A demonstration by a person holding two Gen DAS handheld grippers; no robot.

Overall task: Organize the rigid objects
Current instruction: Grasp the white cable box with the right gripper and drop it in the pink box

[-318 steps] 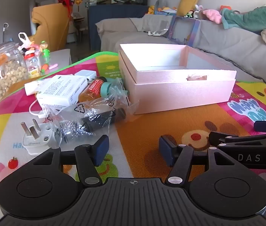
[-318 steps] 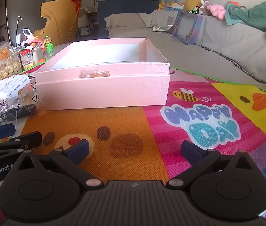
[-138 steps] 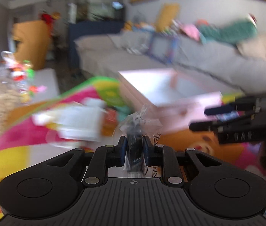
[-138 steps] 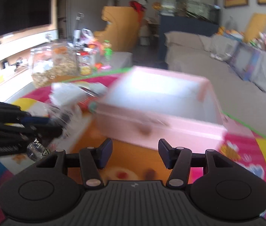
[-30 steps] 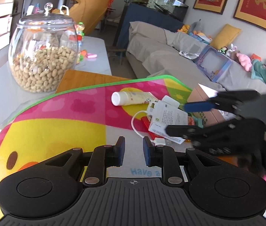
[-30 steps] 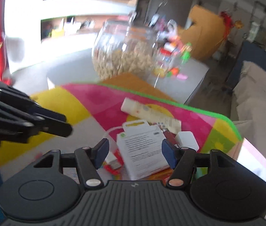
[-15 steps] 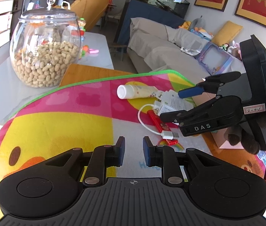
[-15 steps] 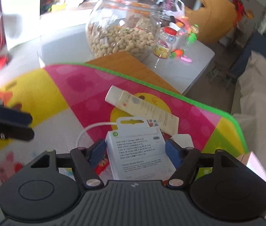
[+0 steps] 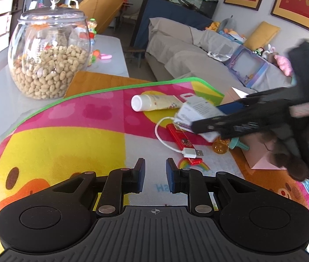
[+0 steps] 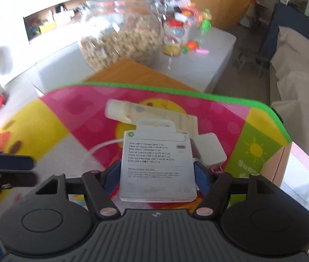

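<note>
Left wrist view: the left claw (image 9: pixel 154 178) sits nearly together and empty at lower centre, well apart from the white cable box (image 9: pixel 194 111) at centre right, where the right claw (image 9: pixel 211 120) reaches.

Right wrist view: the box (image 10: pixel 157 163) lies lengthwise between the right claw's pads (image 10: pixel 200 178), which flank its long sides; contact looks likely.

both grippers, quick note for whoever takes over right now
Left gripper: shut, empty, above the mat.
Right gripper: fingers closed on the cable box.
Pink box: beside the pile, its inside out of view, so what is done cannot be told.
Left: cable box into the pink box, then probably tube, charger, cable, red stick, bottle.
</note>
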